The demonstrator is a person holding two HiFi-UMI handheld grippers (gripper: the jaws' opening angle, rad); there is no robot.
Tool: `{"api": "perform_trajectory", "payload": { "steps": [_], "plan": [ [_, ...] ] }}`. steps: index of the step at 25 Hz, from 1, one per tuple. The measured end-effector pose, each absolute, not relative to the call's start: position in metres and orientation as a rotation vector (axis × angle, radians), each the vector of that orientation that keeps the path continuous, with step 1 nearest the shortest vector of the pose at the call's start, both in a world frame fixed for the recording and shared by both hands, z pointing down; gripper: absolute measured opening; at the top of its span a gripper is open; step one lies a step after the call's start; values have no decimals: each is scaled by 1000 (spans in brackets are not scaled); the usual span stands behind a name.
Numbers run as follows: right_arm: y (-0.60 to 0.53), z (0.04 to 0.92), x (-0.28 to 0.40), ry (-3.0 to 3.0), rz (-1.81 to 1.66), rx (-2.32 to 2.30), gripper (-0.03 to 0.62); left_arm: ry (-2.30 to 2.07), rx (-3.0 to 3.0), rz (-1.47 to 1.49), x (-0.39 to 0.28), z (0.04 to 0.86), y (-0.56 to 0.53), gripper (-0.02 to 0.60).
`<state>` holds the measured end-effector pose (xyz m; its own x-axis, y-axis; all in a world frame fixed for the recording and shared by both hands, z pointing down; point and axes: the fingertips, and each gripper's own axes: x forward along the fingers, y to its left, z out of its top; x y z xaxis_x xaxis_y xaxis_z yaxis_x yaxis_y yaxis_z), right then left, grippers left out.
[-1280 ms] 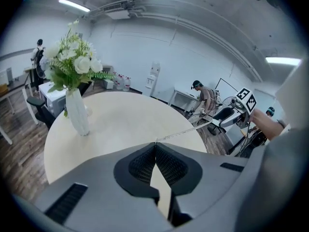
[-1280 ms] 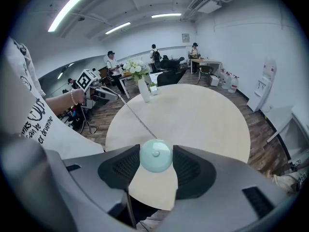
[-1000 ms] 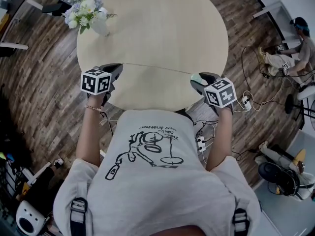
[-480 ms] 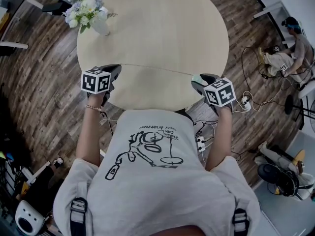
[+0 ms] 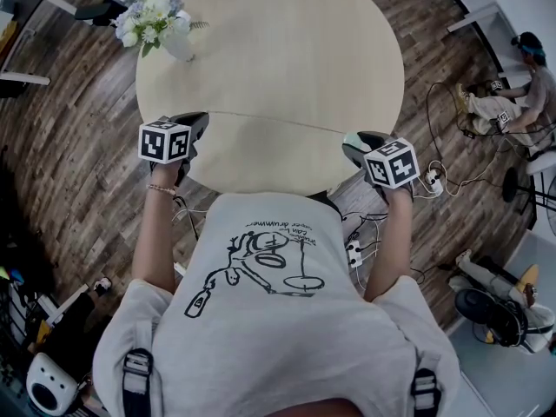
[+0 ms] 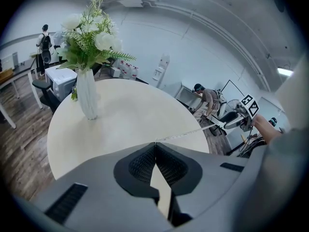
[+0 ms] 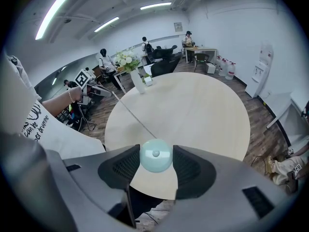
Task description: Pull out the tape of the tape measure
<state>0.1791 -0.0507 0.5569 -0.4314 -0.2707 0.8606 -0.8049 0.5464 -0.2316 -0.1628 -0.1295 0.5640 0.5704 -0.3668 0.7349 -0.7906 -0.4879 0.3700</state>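
Left gripper (image 5: 198,122) has its jaws pressed together, pinching the tip of the tape (image 5: 269,122). Right gripper (image 5: 354,139) is clamped on the pale round tape measure (image 7: 155,155) case, squeezing it from both sides. The tape runs taut between them, 9 o'clock to 3 o'clock, just above the table (image 5: 287,42) near its 6 o'clock edge. The grippers are held well apart and roughly level, likely so the blade runs straight without sag or twist. Vase of flowers (image 5: 161,24) sits at the table's 10 o'clock, well apart from the tape. Judgement: the pull is well along, and spreading the hands wider would draw out more.
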Motion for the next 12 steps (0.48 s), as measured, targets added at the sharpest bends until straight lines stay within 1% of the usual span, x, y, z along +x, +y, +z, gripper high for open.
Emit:
{"api": "perform_trajectory", "payload": {
  "steps": [12],
  "plan": [
    [-50, 557, 187, -1957, 848, 892, 224, -949, 2073, 756, -172, 564, -135, 21]
  ]
}}
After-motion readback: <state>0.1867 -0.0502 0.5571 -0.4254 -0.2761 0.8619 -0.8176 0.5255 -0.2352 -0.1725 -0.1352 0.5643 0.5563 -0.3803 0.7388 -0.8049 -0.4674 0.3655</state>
